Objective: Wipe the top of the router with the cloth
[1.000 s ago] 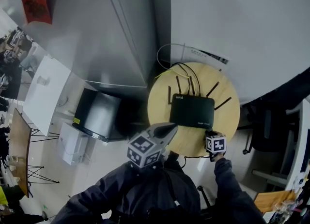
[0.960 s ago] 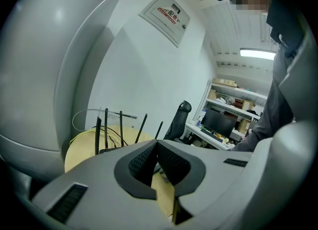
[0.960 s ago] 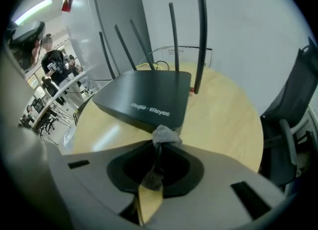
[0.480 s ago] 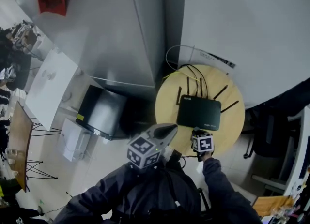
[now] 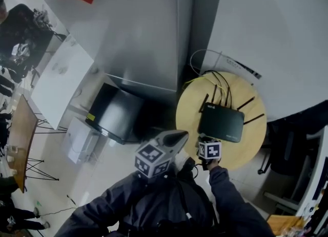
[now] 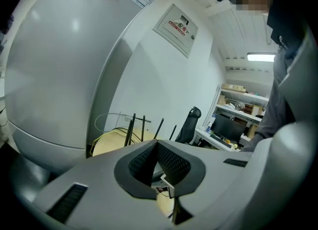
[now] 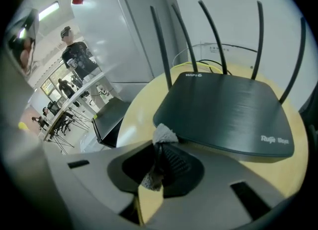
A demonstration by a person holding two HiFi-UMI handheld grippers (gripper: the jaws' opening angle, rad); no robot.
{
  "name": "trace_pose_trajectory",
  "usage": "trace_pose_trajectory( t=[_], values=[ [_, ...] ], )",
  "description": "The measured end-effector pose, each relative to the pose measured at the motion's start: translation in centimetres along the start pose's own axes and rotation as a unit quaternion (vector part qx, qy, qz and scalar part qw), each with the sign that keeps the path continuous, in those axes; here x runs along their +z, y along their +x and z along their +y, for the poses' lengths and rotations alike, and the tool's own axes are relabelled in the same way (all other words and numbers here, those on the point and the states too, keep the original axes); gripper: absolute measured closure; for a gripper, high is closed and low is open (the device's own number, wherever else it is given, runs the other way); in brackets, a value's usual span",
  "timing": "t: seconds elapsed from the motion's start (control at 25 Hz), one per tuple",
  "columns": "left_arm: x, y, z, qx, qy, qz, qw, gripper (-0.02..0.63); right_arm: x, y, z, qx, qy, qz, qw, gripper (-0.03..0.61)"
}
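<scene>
A black router (image 5: 221,122) with several upright antennas lies on a small round wooden table (image 5: 246,151). In the right gripper view the router (image 7: 223,110) fills the middle, its near left corner just ahead of the jaws. My right gripper (image 7: 160,149) is shut on a small grey-white cloth (image 7: 164,135), which pokes out against the router's near edge. From the head view that gripper (image 5: 207,146) sits at the router's near left corner. My left gripper (image 5: 171,141) hangs off the table's left side, shut and holding nothing; its own view (image 6: 156,147) shows the antennas (image 6: 134,129) beyond.
Yellow and black cables (image 5: 215,80) loop behind the router. A black box (image 5: 115,112) lies on the floor left of the table, by a grey cabinet (image 5: 143,36). An office chair (image 6: 188,124) and desks stand beyond. People (image 7: 77,60) stand far off.
My right gripper with the cloth has moved left along the router's near edge, from its right front corner to its left front corner. The left gripper has stayed put.
</scene>
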State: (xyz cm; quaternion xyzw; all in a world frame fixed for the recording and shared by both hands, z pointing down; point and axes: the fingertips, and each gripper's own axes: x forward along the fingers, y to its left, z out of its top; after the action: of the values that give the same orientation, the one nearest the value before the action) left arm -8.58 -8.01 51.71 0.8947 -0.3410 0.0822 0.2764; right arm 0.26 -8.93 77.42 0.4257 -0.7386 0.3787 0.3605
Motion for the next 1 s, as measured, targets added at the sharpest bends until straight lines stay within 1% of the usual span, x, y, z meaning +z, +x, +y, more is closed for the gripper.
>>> trace_pose_trajectory(
  t=[0.2, 0.32, 0.44, 0.48, 0.6, 0.64, 0.68, 0.76, 0.84, 0.92, 1.0],
  values=[
    [0.2, -1.3, 1.4, 0.006, -0.002, -0.005, 1.0000, 0.613, 0.4, 0.9, 1.5, 0.002, -0.008, 0.002, 1.000, 0.508],
    [0.4, -1.8, 2.1, 0.005, -0.002, -0.007, 1.0000, 0.614, 0.4, 1.0, 1.6, -0.001, 0.004, 0.000, 1.000, 0.508],
    [0.5, -1.9, 2.5, 0.002, 0.001, -0.008, 1.0000, 0.613, 0.5, 0.8, 1.9, 0.006, 0.011, -0.007, 1.000, 0.508],
    [0.5, -1.8, 2.5, -0.001, 0.001, -0.008, 1.0000, 0.612, 0.6, 0.6, 2.3, 0.009, -0.003, -0.008, 1.000, 0.508],
    [0.6, -1.8, 2.1, -0.013, 0.000, -0.008, 0.9999, 0.613, 1.4, -0.4, 4.4, 0.022, -0.083, -0.020, 0.996, 0.508],
    [0.6, -1.9, 2.0, -0.018, -0.001, -0.007, 0.9998, 0.614, 1.7, -1.1, 4.9, 0.023, -0.097, -0.033, 0.995, 0.508],
    [0.5, -2.0, 1.8, -0.022, -0.002, -0.007, 0.9997, 0.614, 2.2, -2.2, 5.3, 0.022, -0.100, -0.052, 0.993, 0.508],
    [0.4, -2.2, 1.3, -0.032, -0.005, -0.007, 0.9994, 0.613, 3.1, -4.8, 6.0, 0.029, -0.080, -0.098, 0.991, 0.508],
    [0.1, -2.2, 0.9, -0.044, -0.004, -0.008, 0.9990, 0.612, 3.7, -7.8, 6.7, 0.046, -0.055, -0.144, 0.987, 0.508],
    [-0.1, -2.1, 0.4, -0.056, 0.002, -0.008, 0.9984, 0.613, 4.3, -11.0, 7.0, 0.050, -0.052, -0.179, 0.981, 0.508],
    [-0.3, -1.9, -0.2, -0.065, 0.000, -0.005, 0.9979, 0.612, 4.5, -14.2, 7.2, 0.042, -0.057, -0.204, 0.976, 0.508]
  ],
)
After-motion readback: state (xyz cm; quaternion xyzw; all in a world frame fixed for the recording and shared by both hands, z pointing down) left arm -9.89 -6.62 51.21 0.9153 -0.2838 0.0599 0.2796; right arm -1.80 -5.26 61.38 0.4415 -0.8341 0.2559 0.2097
